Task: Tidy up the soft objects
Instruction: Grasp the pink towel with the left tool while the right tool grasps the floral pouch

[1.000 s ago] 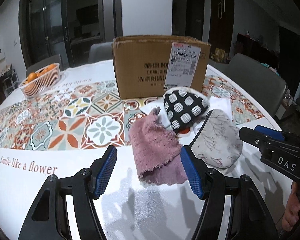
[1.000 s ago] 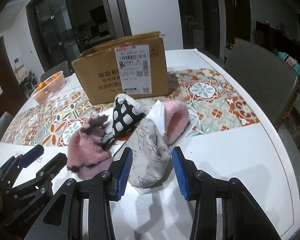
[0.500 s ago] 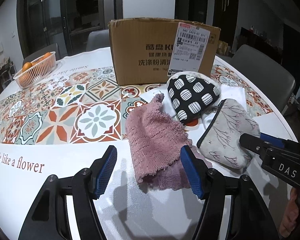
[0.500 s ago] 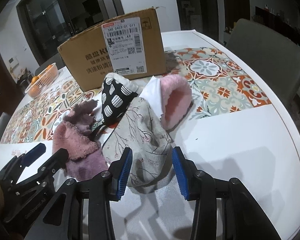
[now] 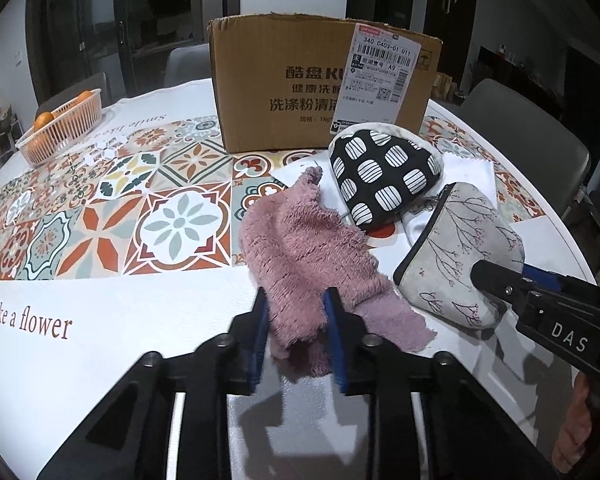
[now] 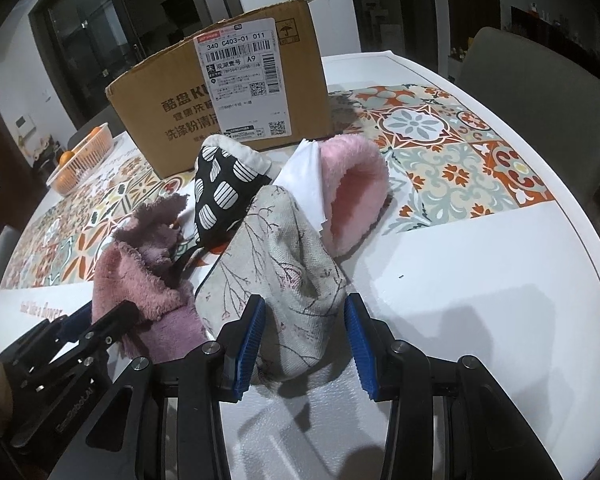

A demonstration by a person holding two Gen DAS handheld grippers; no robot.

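A mauve fluffy cloth [image 5: 304, 248] lies on the table, and my left gripper [image 5: 296, 340] is shut on its near edge. A grey floral pouch [image 6: 284, 276] lies to its right, with my right gripper [image 6: 304, 340] open around its near end, blue pads on either side. The pouch also shows in the left wrist view [image 5: 460, 256]. A black pouch with white dots [image 5: 384, 176] and a pink fuzzy item [image 6: 352, 196] lie behind them. A white cloth [image 6: 306, 176] sits between the pouches.
A cardboard box [image 5: 316, 84] with a shipping label stands behind the pile. A basket of oranges [image 5: 62, 126] sits at the far left. The table [image 6: 480, 280] has a patterned tile cloth and a curved right edge, with grey chairs [image 6: 540, 92] beyond.
My left gripper moved forward and closed on the mauve cloth's near edge. My right gripper moved forward so its open jaws now straddle the grey floral pouch.
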